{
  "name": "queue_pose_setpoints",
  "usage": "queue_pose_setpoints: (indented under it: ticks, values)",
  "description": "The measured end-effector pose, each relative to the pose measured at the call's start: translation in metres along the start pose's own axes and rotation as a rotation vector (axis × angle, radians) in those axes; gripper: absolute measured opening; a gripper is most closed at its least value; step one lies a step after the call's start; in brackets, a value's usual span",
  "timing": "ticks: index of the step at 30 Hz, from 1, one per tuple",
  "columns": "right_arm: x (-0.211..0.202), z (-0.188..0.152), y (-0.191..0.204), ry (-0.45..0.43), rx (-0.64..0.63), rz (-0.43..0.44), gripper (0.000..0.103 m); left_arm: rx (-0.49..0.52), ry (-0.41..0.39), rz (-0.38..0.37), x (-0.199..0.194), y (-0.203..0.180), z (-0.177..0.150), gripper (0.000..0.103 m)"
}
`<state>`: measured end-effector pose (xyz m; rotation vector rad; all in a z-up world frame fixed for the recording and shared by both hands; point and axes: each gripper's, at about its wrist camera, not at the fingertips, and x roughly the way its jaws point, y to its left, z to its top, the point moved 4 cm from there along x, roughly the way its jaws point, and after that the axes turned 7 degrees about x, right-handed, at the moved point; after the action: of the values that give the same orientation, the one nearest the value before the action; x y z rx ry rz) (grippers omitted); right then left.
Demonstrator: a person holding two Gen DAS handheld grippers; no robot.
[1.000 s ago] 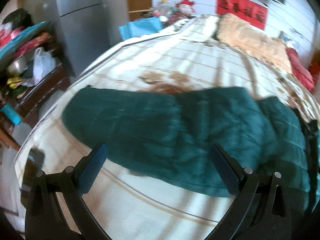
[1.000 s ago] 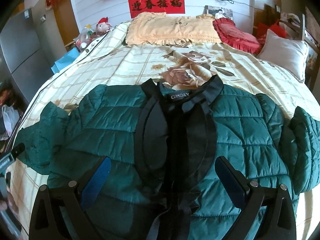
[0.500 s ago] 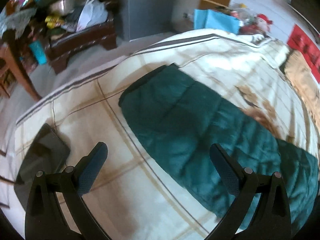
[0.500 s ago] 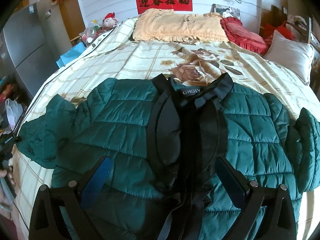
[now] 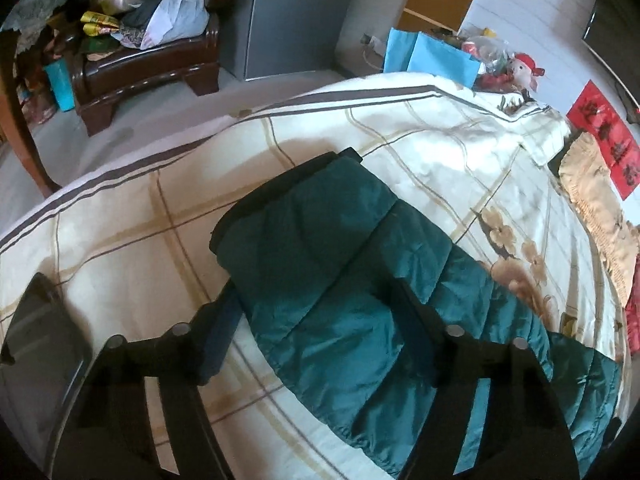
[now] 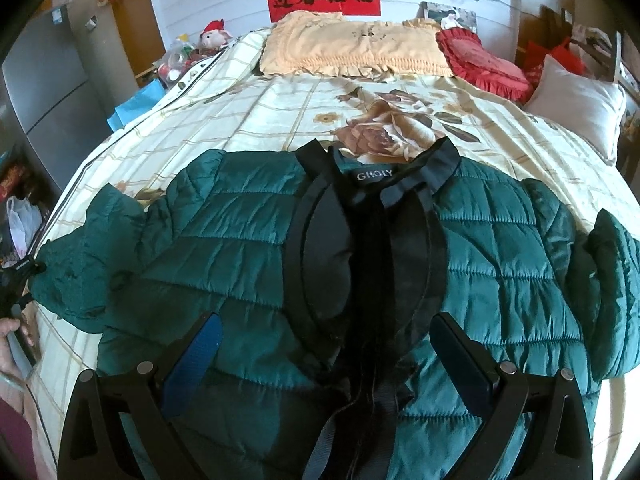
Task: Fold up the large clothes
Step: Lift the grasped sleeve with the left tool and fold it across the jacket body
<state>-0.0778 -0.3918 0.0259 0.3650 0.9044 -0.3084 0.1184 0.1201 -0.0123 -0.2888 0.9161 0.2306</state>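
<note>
Bare cream checked bedspread [image 5: 132, 216] lies open around the cuff of the dark green quilted jacket [image 6: 224, 248], though a flat black phone [image 5: 40, 344] rests on it near the bed's edge. Past the jacket's collar the bed is free up to the frilled yellow pillow [image 6: 352, 48], red cushion [image 6: 484, 64] and white pillow [image 6: 576, 100].
</note>
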Motion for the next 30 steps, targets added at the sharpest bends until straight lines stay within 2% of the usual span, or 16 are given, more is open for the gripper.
queue_pose_setpoints:
  ticks: [3,4,8,12,17,23,30]
  values:
    - [-0.001,-0.001,-0.001,0.002,-0.007,-0.007,0.103,0.007,-0.013,-0.013,0.001,0.0,0.002,0.048]
    - [0.0,-0.001,-0.003,0.001,-0.007,-0.012,0.103,0.008,-0.014,-0.012,0.001,0.001,0.003,0.037]
    - [0.0,0.001,-0.01,-0.001,-0.003,-0.036,0.103,0.009,-0.017,-0.04,-0.004,0.004,0.004,0.02]
    - [0.0,0.003,-0.018,-0.002,0.014,-0.049,0.103,0.027,-0.042,-0.064,-0.018,0.001,0.006,0.016]
    - [-0.004,0.003,-0.02,-0.005,0.02,-0.048,0.103,0.048,-0.081,-0.135,-0.045,-0.006,0.006,0.014]
    - [-0.009,0.003,-0.022,-0.017,0.018,-0.052,0.103,0.113,-0.128,-0.297,-0.089,-0.032,0.001,0.011]
    - [-0.021,-0.001,-0.027,-0.03,0.025,-0.052,0.103,0.198,-0.121,-0.478,-0.13,-0.077,-0.026,0.009]
